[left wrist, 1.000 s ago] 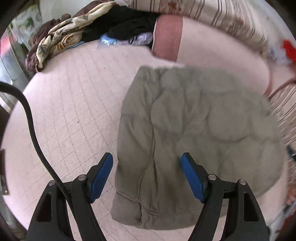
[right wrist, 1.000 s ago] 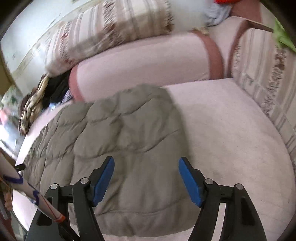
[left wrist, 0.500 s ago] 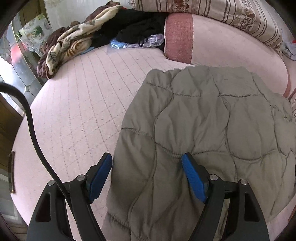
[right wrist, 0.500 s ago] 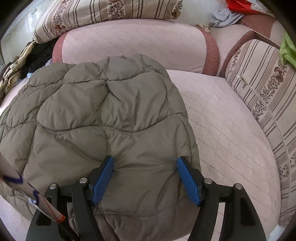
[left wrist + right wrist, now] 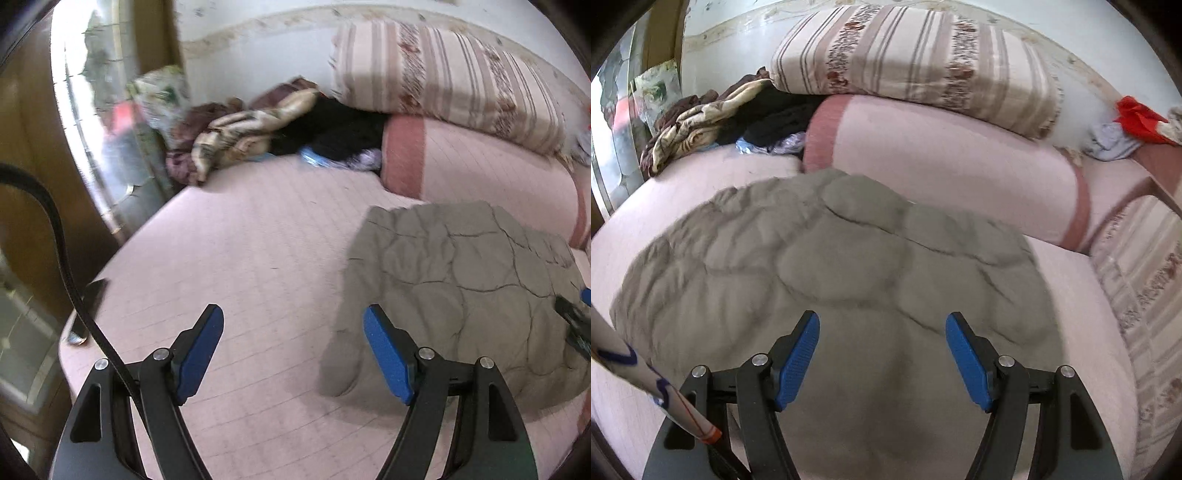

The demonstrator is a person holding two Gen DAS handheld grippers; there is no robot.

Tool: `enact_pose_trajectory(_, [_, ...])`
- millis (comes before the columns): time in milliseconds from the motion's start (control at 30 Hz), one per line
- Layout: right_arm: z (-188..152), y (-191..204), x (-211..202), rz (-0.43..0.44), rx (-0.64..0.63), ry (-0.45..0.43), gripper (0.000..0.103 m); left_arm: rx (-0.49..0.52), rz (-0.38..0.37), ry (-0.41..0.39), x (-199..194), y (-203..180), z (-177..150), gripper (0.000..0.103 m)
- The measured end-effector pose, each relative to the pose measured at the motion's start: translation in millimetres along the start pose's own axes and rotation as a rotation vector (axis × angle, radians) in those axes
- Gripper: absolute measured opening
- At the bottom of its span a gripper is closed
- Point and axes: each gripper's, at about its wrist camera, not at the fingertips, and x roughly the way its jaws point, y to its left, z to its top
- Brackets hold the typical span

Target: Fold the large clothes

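the left hand-held gripper [image 5: 293, 350] hangs open and empty above the bed [image 5: 236, 236]; the right hand-held gripper [image 5: 882, 354], jaws apart, hovers over the folded grey quilted jacket [image 5: 831, 266] near the bolster-side edge.

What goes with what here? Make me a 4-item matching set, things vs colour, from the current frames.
Things:
1. quilted jacket
2. bolster
3. striped cushion
4. cloth on the armrest

Colours:
A. red
B. pink with darker end bands
C. olive grey
D. cream with brown stripes and floral bands

Pairs: 1-C, 2-B, 3-D, 4-A
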Motion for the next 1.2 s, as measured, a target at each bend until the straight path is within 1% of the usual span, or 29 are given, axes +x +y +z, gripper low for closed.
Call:
enact_pose_trajectory(33, [5.6, 6.3, 8.1, -0.001, 0.003, -0.001, 0.075, -0.01, 0.014, -0.009, -3.9, 5.0, -2.7, 0.078])
enact_pose_trajectory(133, [17.7, 20.5, 48.4, 0.007, 0.031, 0.065, 0.075, -0.038, 0.041, -0.027, -11.7, 19.6, -7.0, 0.078])
enact_pose_trajectory(200, [17.4, 20.4, 68.3, 0.004, 0.061, 0.101, 0.076, -0.055, 0.051, -0.035, -15.5, 28.9, -9.5, 0.078])
enact_pose_trajectory(267, [16.7, 16.3, 83.9, -0.005, 0.086, 0.116, 0.084, -0.065, 0.059, -0.044, -20.9, 34.7, -12.0, 0.078])
enact_pose_trajectory(333, [17.2, 11.2, 88.5, -0.004, 0.105, 0.122, 0.088, -0.071, 0.068, -0.059, -27.9, 39.9, -13.6, 0.078])
enact_pose_trajectory(400, [18.9, 9.1, 82.6, -0.005, 0.102, 0.127, 0.088, -0.081, 0.081, -0.082, -36.7, 43.2, -14.6, 0.078])
enact_pose_trajectory(467, [17.7, 6.7, 66.8, -0.017, 0.095, 0.109, 0.088, -0.091, 0.116, -0.114, -47.4, 44.7, -15.9, 0.078])
enact_pose_trajectory(567, [4.5, 1.1, 34.6, -0.013, 0.107, 0.073, 0.088, -0.113, 0.205, -0.188, -68.2, 46.7, -16.7, 0.086])
enact_pose_trajectory(600, [-3.2, -2.8, 22.9, -0.004, 0.114, 0.064, 0.088, -0.125, 0.239, -0.228, -78.4, 47.8, -17.6, 0.09])
enact_pose_trajectory(700, [-28.0, -14.9, -8.2, 0.012, 0.143, 0.056, 0.088, -0.156, 0.283, -0.314, -104.5, 48.9, -20.7, 0.098])
enact_pose_trajectory(800, [-54.2, -25.2, -32.3, 0.015, 0.184, 0.056, 0.088, -0.163, 0.258, -0.375, -128.8, 50.2, -24.6, 0.1])
enact_pose_trajectory(933, [-87.2, -37.5, -60.6, -0.003, 0.231, 0.056, 0.088, -0.14, 0.197, -0.396, -150.0, 43.7, -27.9, 0.1])
enact_pose_trajectory(1000, [-100.9, -39.4, -72.6, -0.019, 0.242, 0.055, 0.088, -0.104, 0.185, -0.387, -152.7, 34.5, -29.9, 0.1])
enact_pose_trajectory(1067, [-114.1, -40.0, -84.8, -0.027, 0.252, 0.057, 0.088, -0.055, 0.173, -0.361, -151.9, 22.8, -34.4, 0.1])
enact_pose_trajectory(1133, [-124.4, -40.3, -94.7, -0.031, 0.261, 0.055, 0.088, -0.023, 0.138, -0.332, -152.0, 13.1, -39.2, 0.1])
enact_pose_trajectory(1200, [-131.3, -41.9, -101.2, -0.036, 0.258, 0.056, 0.088, 0.001, 0.084, -0.313, -156.1, 4.4, -45.0, 0.1])
